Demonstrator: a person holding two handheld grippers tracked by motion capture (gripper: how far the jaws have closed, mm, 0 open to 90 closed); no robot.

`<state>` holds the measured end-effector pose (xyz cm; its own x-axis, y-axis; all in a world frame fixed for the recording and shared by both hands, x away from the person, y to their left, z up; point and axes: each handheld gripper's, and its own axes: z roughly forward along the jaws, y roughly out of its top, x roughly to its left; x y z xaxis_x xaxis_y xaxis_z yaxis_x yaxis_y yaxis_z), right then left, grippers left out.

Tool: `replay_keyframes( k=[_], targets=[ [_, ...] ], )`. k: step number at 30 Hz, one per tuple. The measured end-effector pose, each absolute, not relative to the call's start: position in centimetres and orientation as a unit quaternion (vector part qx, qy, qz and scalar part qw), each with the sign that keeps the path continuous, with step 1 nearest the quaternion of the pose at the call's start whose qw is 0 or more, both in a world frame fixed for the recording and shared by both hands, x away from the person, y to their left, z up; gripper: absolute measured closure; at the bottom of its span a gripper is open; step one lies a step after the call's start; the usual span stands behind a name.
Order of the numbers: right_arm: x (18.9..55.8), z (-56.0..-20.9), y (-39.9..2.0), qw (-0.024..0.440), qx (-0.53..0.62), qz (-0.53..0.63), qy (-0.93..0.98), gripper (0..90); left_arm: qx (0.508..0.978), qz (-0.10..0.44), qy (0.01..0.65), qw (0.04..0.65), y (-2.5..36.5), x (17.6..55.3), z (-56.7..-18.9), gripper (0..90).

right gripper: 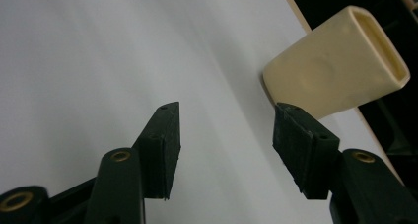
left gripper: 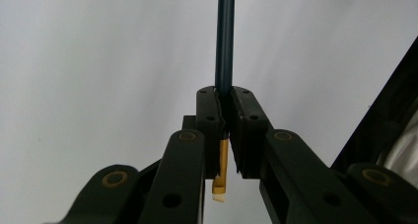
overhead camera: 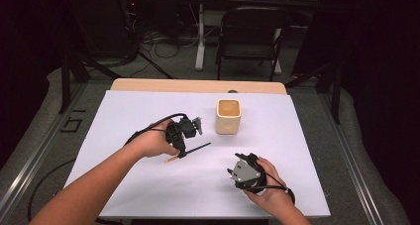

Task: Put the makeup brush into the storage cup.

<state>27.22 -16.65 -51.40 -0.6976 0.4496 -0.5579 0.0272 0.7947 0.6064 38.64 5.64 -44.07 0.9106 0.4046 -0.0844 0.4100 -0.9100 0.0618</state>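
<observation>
Firmly clamped pencil (left gripper: 225, 46), left gripper (left gripper: 225, 115)

On the white surface (overhead camera: 148, 185) a cream cup (overhead camera: 228, 116) stands upright, its opening toward the top. To the left of the cup and a little nearer to the person, the left gripper (overhead camera: 181, 148) holds a thin dark pencil (overhead camera: 188, 151) that lies almost level, its light end away from the cup. The right gripper (overhead camera: 237, 160), with a grey plate on top, is in front of the cup, well apart from it, and nothing is seen between its jaws.
</observation>
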Motion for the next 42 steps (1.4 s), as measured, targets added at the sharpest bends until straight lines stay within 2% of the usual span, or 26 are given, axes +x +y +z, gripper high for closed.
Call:
replay_keyframes(
  k=[11, 29, 42],
  targets=[
    [27.5, -50.6, -15.4, 0.389, 0.103, 0.268, 0.875, 44.4, 0.979, -0.034, 0.199, 0.035, 5.1, 38.4, -43.7, 83.5],
    [26.9, -50.5, -14.0, 0.436, 0.025, 0.219, 0.873, 58.3, 0.982, -0.043, 0.182, 0.028, 3.0, 37.6, -43.9, 83.5],
    [26.5, -51.2, -12.6, 0.465, -0.036, 0.201, 0.862, 63.0, 0.983, -0.052, 0.175, 0.028, 1.4, 37.2, -44.2, 83.5]
  ],
)
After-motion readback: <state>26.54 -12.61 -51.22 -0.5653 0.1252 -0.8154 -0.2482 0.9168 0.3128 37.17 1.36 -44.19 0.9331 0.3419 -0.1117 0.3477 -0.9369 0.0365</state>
